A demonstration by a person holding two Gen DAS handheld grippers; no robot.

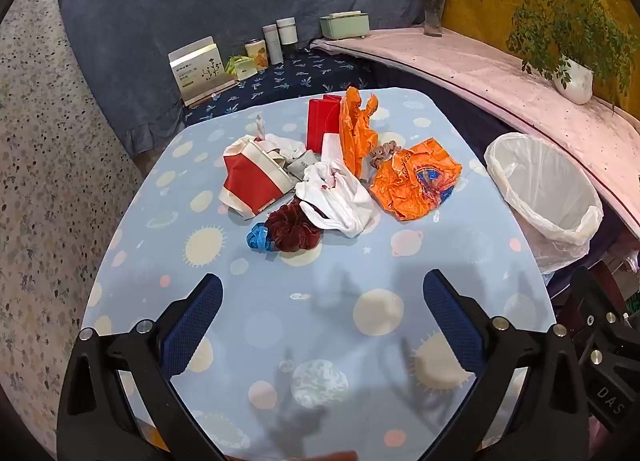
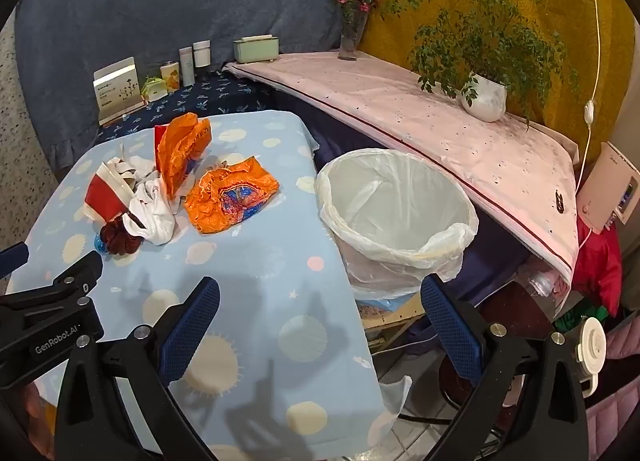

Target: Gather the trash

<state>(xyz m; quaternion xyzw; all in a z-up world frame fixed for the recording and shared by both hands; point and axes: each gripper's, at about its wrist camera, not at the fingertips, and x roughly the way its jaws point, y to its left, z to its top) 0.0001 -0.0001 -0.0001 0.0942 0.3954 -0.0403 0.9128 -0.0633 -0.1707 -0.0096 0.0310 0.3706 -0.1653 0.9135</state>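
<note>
A heap of trash lies mid-table on the light blue planet-print cloth [image 1: 320, 301]: a crumpled orange bag [image 1: 416, 181] [image 2: 230, 193], an upright orange bag [image 1: 356, 129] [image 2: 182, 149], a white bag [image 1: 340, 197] [image 2: 154, 209], a red-and-white carton [image 1: 252, 177] [image 2: 106, 193], a red box [image 1: 322, 121], a dark red scrunchie [image 1: 294, 227] [image 2: 118, 239] and a blue scrap [image 1: 258, 239]. A bin lined with a white bag [image 1: 544, 189] [image 2: 396, 209] stands off the table's right edge. My left gripper [image 1: 322, 301] is open and empty, near the heap. My right gripper [image 2: 320, 305] is open and empty over the table's right edge.
Jars, a card stand [image 1: 198, 69] and a green box [image 1: 344, 25] stand at the back. A pink-covered shelf [image 2: 440, 117] carries a flower vase [image 2: 352, 33] and a potted plant [image 2: 484, 97]. Clutter and a stool sit low at the right.
</note>
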